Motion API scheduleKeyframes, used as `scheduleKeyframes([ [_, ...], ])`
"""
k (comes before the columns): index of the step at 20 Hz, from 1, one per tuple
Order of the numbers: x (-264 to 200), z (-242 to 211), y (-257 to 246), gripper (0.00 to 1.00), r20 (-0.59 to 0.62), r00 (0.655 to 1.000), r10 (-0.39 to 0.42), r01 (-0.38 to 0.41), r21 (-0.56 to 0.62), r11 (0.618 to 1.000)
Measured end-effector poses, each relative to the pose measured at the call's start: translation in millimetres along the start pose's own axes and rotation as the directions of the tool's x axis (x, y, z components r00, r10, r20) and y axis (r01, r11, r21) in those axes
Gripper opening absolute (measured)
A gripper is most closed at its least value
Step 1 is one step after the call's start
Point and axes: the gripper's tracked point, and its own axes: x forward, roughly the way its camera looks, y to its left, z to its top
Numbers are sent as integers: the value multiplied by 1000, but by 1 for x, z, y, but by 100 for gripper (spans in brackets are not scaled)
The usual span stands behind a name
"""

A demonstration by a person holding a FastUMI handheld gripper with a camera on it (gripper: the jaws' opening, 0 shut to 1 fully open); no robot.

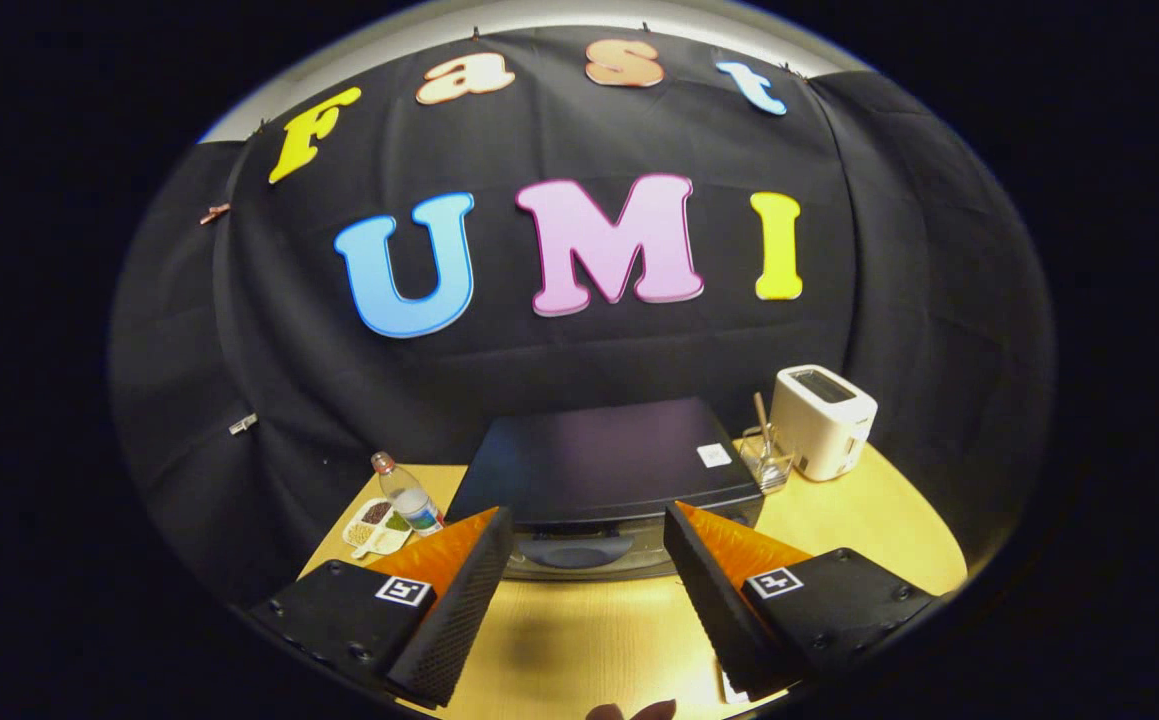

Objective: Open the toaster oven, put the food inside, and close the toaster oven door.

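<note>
Toaster oven (604,465): dark box at the far middle of the tabletop (579,640), at 12 o'clock from the tool, just beyond its fingertips. Flat top faces the camera; the front, with its glass door (579,553), shows between the fingers. Door appears closed.

Tool (589,535): fingers spread wide, nothing between them, touching nothing. It hangs above the tabletop, aimed at the oven front.

Food: not identifiable for certain. A small divided dish (376,527) with dark and pale contents sits at 10 o'clock of the tool, left of the oven; whether this is the food meant cannot be told.

Plastic bottle (409,500): upright, just beside the dish, between it and the oven's left corner.

Pop-up toaster (822,420): pale, at 2 o'clock, right of the oven, near the cloth wall.

Clear glass container (767,462): holds a stick-like utensil, between the oven's right corner and the toaster.

Step in hand, judged: the approach to open the door; nothing of the task looks done. Next move calls for lowering the tool to the door's upper edge or handle, gripping it and swinging the door down.
</note>
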Motion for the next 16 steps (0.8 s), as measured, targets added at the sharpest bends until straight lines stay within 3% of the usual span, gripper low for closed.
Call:
scheduleKeyframes([
  [8, 91, -58, 6, 99, -135, 989, -54, 45, -64, 997],
  [12, 105, -65, 8, 99, -123, 990, -73, 57, -129, 990],
  [16, 107, -71, 7, 97, -131, 987, -91, 77, -109, 991],
])
